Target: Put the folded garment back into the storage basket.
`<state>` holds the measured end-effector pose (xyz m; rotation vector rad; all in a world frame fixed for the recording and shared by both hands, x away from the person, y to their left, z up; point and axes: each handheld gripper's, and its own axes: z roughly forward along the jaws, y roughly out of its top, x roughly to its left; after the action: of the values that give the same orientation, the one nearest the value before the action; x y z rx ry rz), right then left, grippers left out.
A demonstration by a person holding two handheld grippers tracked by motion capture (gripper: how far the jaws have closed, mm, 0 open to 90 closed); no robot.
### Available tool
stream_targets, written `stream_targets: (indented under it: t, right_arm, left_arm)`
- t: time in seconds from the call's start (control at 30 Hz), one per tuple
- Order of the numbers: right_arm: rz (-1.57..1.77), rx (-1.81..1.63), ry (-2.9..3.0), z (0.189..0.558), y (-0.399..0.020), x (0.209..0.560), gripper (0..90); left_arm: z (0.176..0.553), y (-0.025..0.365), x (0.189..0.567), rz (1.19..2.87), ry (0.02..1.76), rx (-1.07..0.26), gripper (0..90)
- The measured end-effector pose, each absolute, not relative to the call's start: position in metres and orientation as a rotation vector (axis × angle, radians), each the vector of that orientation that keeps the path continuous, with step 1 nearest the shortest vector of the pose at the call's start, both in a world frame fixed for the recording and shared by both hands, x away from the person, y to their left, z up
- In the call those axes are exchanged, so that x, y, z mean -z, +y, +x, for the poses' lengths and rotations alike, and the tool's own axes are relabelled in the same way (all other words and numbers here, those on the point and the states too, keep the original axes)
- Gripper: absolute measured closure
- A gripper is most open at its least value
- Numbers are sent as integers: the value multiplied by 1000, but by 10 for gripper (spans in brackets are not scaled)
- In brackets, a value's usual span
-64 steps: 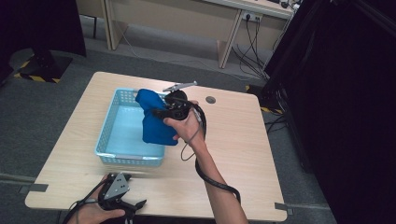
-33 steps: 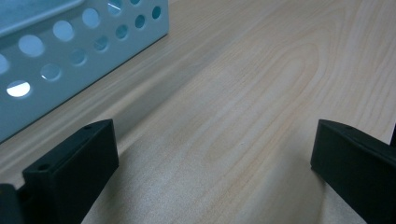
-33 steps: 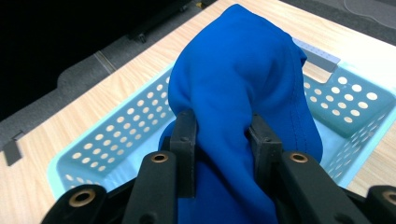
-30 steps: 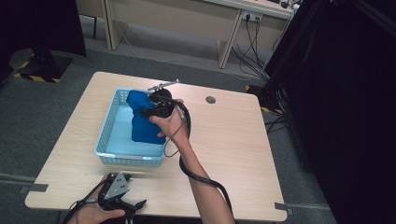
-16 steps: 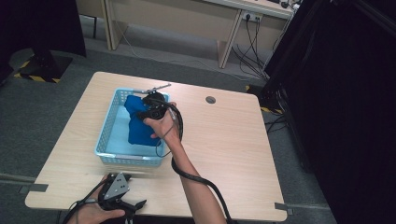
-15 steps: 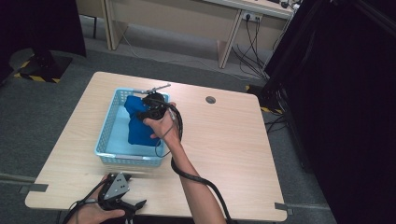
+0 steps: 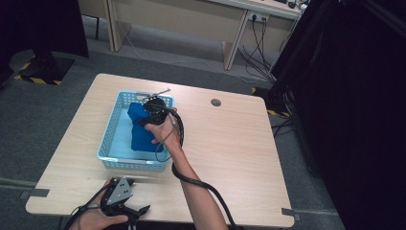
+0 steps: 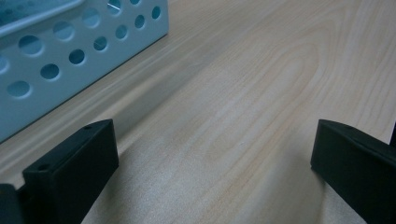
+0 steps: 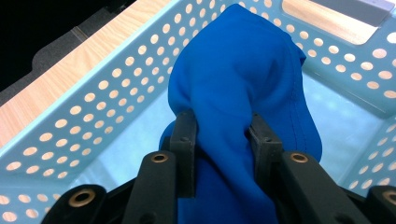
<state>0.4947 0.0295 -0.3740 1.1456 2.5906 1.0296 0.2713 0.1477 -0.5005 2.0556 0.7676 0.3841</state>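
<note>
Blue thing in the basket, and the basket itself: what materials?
Blue cloth: looks like thin woven fabric, matte; it folds softly and bunches between the right tongs, with a stitched hem. Basket: probably moulded plastic, pale blue, smooth, slightly glossy; rigid walls with regular round holes.

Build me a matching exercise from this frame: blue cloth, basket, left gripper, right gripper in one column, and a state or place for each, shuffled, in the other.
Things:
1. blue cloth
2. basket
3. left gripper
4. right gripper

States or places:
A. jaws apart over bare wood at the table's near edge
B. pale blue, perforated walls, standing on the table
C. pinched between two jaws, hanging into the basket
D. jaws shut on fabric, held over the basket

Pairs: 1-C, 2-B, 3-A, 4-D
</note>
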Motion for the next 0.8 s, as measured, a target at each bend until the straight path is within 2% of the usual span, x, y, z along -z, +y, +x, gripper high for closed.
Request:
stream_targets:
  t: [0.8]
  right_arm:
    - [1206, -1026, 2598, 497, 44, 393, 690]
  left_arm:
    - [271, 148, 501, 2056, 765, -384, 0]
